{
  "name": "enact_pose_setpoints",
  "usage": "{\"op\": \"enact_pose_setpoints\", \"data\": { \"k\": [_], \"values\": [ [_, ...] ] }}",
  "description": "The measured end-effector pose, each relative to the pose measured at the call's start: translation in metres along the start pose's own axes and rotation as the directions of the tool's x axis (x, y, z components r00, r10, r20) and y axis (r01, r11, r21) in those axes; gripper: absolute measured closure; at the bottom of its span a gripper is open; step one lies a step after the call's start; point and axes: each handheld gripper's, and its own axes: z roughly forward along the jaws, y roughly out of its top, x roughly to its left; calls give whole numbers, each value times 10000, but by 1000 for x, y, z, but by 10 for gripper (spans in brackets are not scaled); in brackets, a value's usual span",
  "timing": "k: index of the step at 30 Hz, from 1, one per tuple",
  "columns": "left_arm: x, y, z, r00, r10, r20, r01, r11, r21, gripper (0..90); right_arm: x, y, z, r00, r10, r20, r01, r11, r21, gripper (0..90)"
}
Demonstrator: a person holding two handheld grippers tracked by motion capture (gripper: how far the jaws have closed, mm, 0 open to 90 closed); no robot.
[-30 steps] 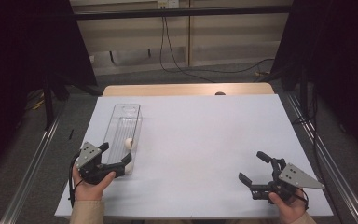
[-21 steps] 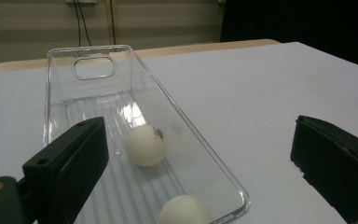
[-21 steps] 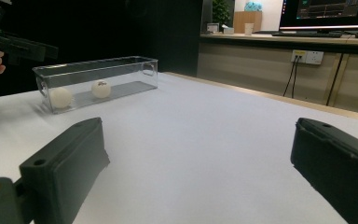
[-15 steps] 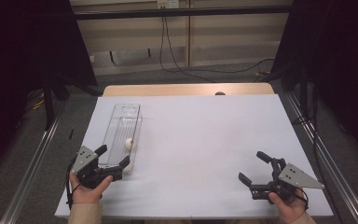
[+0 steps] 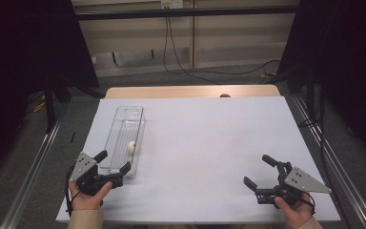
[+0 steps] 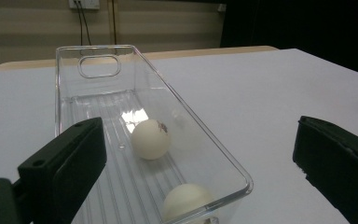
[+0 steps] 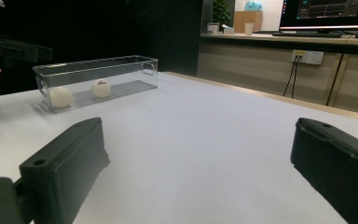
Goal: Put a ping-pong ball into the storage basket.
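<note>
A clear plastic tray [image 5: 124,125] lies lengthwise on the left of the white table. It holds two white balls: one near its middle [image 6: 151,138] and one at its near end [image 6: 189,203]. My left gripper [image 5: 114,161] is open just before the tray's near end, its jaws wide apart and empty. In the left gripper view the left gripper [image 6: 198,140] frames the tray [image 6: 98,93]. My right gripper [image 5: 257,170] is open and empty near the front right of the table. From the right gripper view the right gripper [image 7: 198,140] faces the tray [image 7: 135,70] and both balls [image 7: 60,96] [image 7: 101,87].
The white table sheet [image 5: 209,138] ends at a wooden strip [image 5: 190,91] at the back. Metal rails [image 5: 33,167] run along both sides. Cables [image 5: 186,62] hang by the back wall. The left gripper [image 7: 9,46] shows at the far left of the right gripper view.
My left gripper has drawn back a little toward the front edge, staying open. The right gripper, the tray and the balls have not moved.
</note>
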Motion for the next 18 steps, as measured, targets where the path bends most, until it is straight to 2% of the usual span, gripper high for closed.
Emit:
{"op": "enact_pose_setpoints", "data": {
  "k": [6,9,11,18],
  "values": [
    [0,-1,-1,9999,101,-70,-101,9999,-33,31,0,0,0,10000,-6,-7,6,10000,16,26],
    [0,-3,-2,10000,-21,-69,21,10000,-54,31,0,0,0,10000,-5,-2,5,10000,14,26],
    [1,-3,-2,10000,89,-26,-89,10000,-13,32,0,0,0,10000,-1,1,1,10000,17,26],
    [1,-7,-4,9999,-84,-90,83,10000,-55,32,0,-1,1,10000,-4,-23,4,10000,40,26]
  ]
}}
